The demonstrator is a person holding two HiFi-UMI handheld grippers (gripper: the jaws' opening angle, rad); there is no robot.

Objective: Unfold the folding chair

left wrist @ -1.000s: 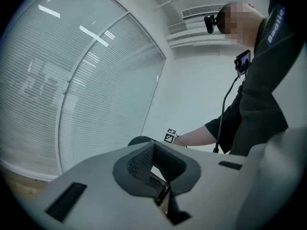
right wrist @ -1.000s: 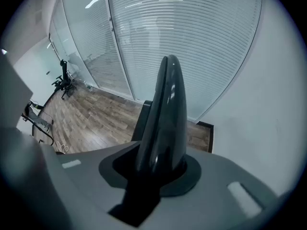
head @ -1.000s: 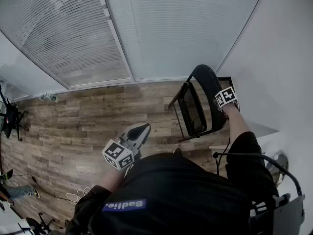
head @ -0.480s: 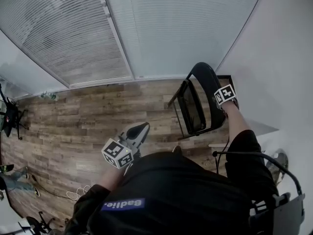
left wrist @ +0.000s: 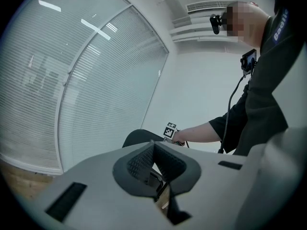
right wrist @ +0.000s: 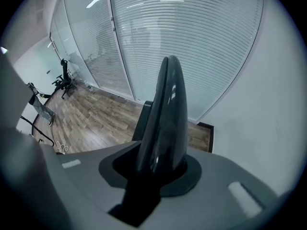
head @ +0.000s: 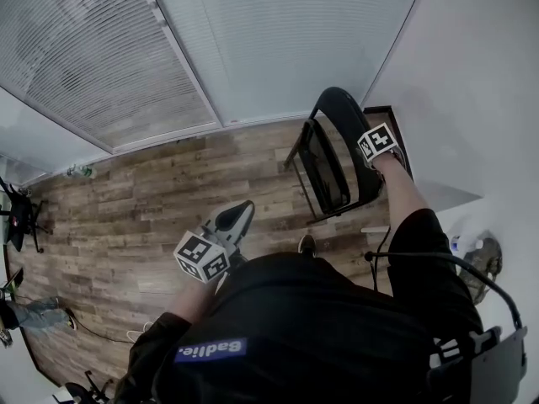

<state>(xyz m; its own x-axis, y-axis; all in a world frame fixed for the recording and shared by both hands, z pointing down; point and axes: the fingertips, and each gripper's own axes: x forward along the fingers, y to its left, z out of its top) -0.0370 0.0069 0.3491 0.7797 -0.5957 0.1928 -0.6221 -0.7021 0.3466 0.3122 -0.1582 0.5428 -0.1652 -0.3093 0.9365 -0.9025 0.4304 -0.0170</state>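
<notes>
The black folding chair (head: 330,168) stands on the wood floor by the white wall, its seat panel steep and close to the frame. My right gripper (head: 369,153) points down onto the top of the curved backrest (head: 340,108) and is shut on it. In the right gripper view the backrest (right wrist: 166,104) rises straight from between the jaws of that gripper (right wrist: 160,169). My left gripper (head: 242,215) hovers near my body, left of the chair, shut and empty. Its pads (left wrist: 144,161) meet, and the chair's backrest (left wrist: 138,137) shows beyond them.
A glass wall with blinds (head: 210,49) runs along the far side. A white wall (head: 472,99) closes the right side just behind the chair. Cables (head: 135,337) and an office chair (head: 18,217) lie at the far left of the wooden floor (head: 143,200).
The head view has shifted a little. Both grippers and the chair keep their places, with the right one still clamped on the backrest.
</notes>
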